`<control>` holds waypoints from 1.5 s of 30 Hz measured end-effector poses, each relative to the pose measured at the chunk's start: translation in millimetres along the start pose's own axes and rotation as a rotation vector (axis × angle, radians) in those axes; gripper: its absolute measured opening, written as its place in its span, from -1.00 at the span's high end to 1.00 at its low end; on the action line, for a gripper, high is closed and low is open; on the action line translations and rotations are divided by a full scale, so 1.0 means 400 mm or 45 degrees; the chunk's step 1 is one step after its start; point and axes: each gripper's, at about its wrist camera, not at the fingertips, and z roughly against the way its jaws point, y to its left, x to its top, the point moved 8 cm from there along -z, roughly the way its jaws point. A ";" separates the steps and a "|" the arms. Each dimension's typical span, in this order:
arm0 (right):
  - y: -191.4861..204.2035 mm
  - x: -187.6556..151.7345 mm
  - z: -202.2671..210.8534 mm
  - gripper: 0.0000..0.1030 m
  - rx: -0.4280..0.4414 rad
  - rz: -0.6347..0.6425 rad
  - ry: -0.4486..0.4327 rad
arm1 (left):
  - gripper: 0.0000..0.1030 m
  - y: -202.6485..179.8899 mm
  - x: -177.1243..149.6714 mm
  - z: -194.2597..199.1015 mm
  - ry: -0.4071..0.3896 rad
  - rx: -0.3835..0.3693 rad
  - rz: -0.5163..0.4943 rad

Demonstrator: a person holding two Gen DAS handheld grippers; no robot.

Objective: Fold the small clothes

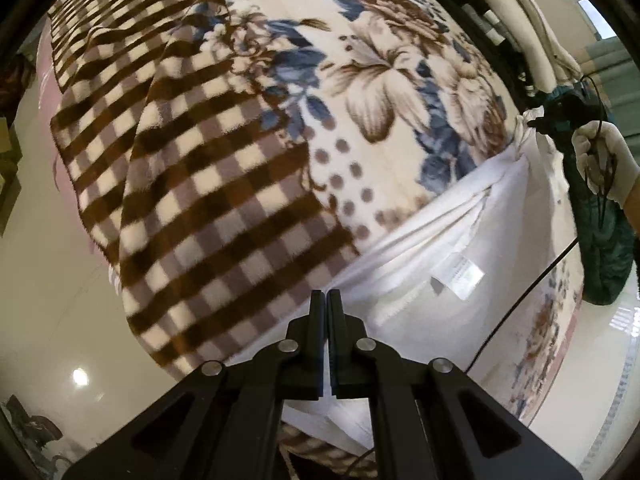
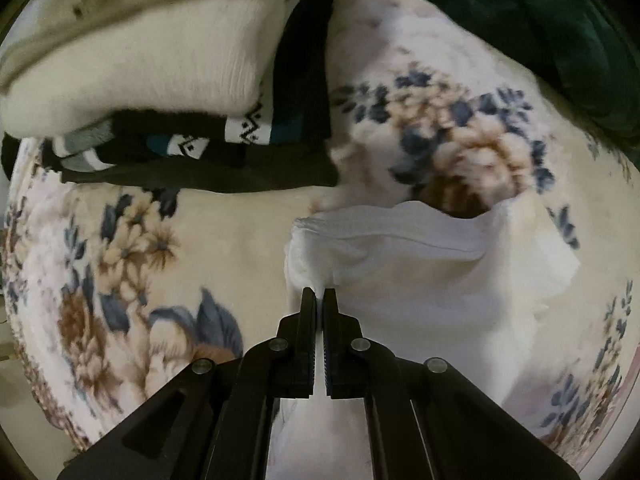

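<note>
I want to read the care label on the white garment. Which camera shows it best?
The left wrist view: the label lies face-up on the white garment. The right wrist view shows only the cloth, no label.

Glossy pale floor (image 1: 48, 300) — floral-and-checked blanket (image 1: 224, 168) above.

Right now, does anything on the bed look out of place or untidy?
Nothing looks damaged or spilled. The white garment is bunched and wrinkled, held between the left gripper and the right gripper, with its care label exposed. The folded pile sits slightly uneven on the floral blanket.
</note>
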 end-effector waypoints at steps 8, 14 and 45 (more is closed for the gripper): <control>0.021 -0.110 0.091 -0.14 0.248 0.117 0.096 | 0.72 0.086 -0.023 0.000 0.136 -0.085 0.147; -0.041 -0.463 0.239 -0.15 0.337 0.102 0.159 | 0.40 0.019 0.005 0.050 0.163 -0.084 -0.088; -0.068 -1.471 0.026 0.94 0.117 -0.577 0.369 | 0.96 -0.003 -0.039 -0.090 0.447 -0.111 -0.668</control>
